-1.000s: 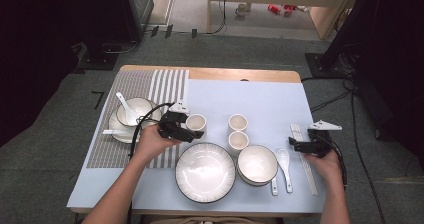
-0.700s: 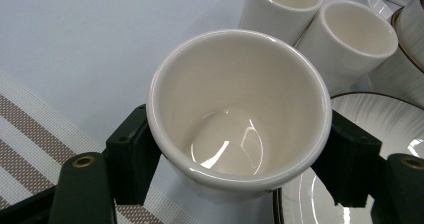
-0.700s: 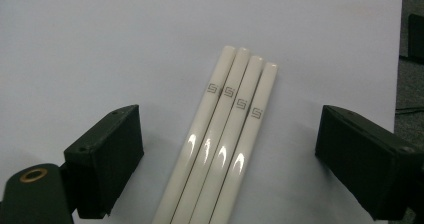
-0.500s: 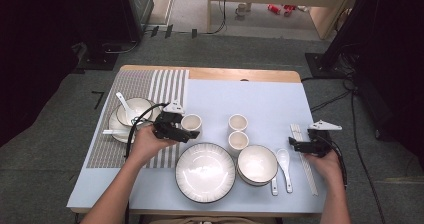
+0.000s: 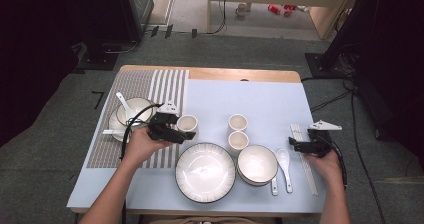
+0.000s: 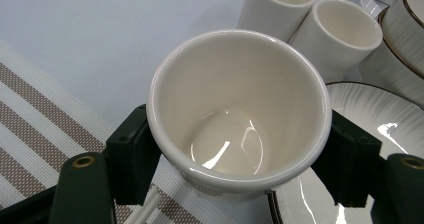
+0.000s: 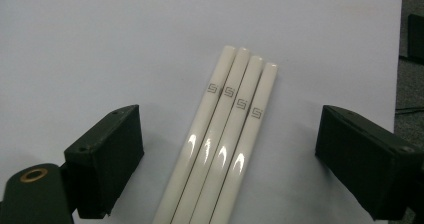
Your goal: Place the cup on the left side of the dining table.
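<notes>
1. High view: the left gripper (image 5: 181, 134) clasps a white cup (image 5: 188, 125) at the edge of the striped mat (image 5: 150, 86), just above the plate (image 5: 205, 172); the right gripper (image 5: 300, 146) sits over the chopsticks (image 5: 305, 159).
2. Left gripper view: both pads (image 6: 131, 156) press the cup's (image 6: 240, 114) wall (two more cups (image 6: 320, 29) stand behind).
3. Right gripper view: jaws spread wide, four chopsticks (image 7: 225, 139) lying between, untouched.

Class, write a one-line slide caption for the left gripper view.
Left gripper, jaws clamped on a glossy white ceramic cup, two smaller cups behind.
</notes>
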Available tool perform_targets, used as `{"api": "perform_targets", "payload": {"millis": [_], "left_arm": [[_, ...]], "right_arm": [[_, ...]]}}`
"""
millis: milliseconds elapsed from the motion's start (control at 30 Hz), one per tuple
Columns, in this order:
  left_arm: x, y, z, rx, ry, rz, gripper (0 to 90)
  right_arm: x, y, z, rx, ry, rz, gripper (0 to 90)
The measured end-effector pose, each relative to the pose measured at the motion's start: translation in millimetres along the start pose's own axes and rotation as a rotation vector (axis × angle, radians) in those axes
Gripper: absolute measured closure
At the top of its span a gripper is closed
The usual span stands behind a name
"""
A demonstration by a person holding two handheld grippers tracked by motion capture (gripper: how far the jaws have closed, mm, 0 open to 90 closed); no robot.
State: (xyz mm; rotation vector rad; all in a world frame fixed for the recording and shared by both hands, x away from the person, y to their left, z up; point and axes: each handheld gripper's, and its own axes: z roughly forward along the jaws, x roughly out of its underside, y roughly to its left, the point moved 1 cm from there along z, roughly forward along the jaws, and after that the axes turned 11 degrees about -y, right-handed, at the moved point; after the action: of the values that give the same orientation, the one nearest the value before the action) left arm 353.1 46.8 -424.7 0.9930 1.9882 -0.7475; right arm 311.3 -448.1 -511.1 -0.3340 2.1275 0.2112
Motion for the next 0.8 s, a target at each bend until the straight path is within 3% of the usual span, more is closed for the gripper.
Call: {"api": "perform_targets", "payload": {"millis": [467, 800], "left_arm": [[3.3, 0.1, -13.5, -0.010, 0.000, 0.004, 27.8], [5.1, -4.5, -20.5, 0.005, 0.008, 0.008, 27.8]], "right_arm": [[0.0, 0.0, 0.0, 0.000, 0.000, 0.001, 11.3], [0.0, 0.0, 0.0, 0.000, 0.000, 0.002, 11.3]]}}
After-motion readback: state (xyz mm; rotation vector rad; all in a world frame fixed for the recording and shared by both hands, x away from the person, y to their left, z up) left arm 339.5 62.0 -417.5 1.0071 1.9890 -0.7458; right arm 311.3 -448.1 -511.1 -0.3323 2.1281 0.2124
